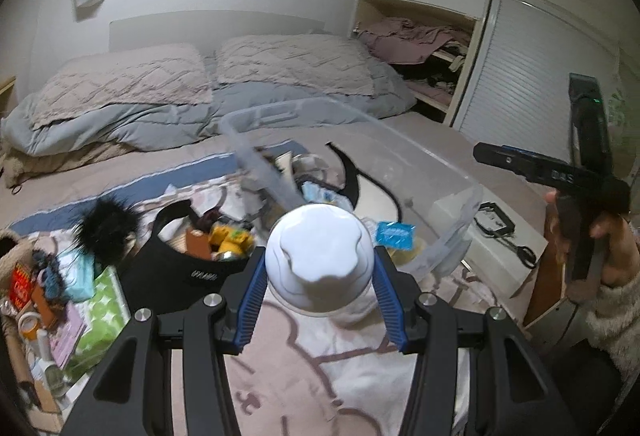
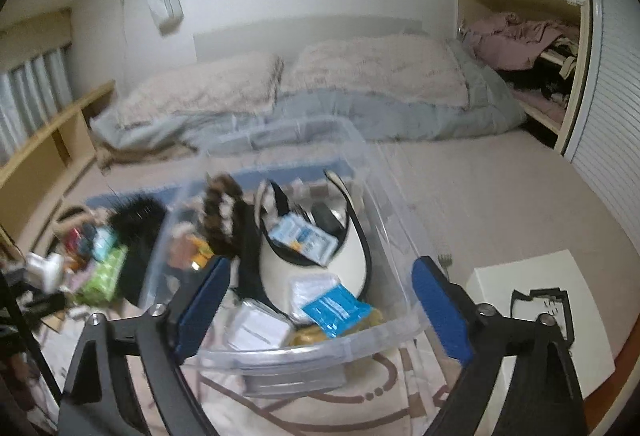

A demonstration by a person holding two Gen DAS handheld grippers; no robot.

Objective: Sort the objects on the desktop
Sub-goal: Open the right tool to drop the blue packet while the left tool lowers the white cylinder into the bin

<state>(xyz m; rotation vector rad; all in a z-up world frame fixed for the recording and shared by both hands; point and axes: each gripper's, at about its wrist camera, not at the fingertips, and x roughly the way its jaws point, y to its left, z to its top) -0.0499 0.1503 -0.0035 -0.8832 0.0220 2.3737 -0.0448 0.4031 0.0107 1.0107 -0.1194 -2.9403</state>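
White-capped bottle, pinched in your left gripper, could slip on its rounded cap; your spread right gripper risks clipping the clear bin's rim.

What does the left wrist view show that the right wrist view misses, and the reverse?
Left wrist only: the left claw shut on a white-capped bottle, and the person's hand holding the other tool.
Right wrist only: the right claw open above the bin, and a wooden shelf along the wall.
Both: the clear plastic bin, blue packet, pillows.
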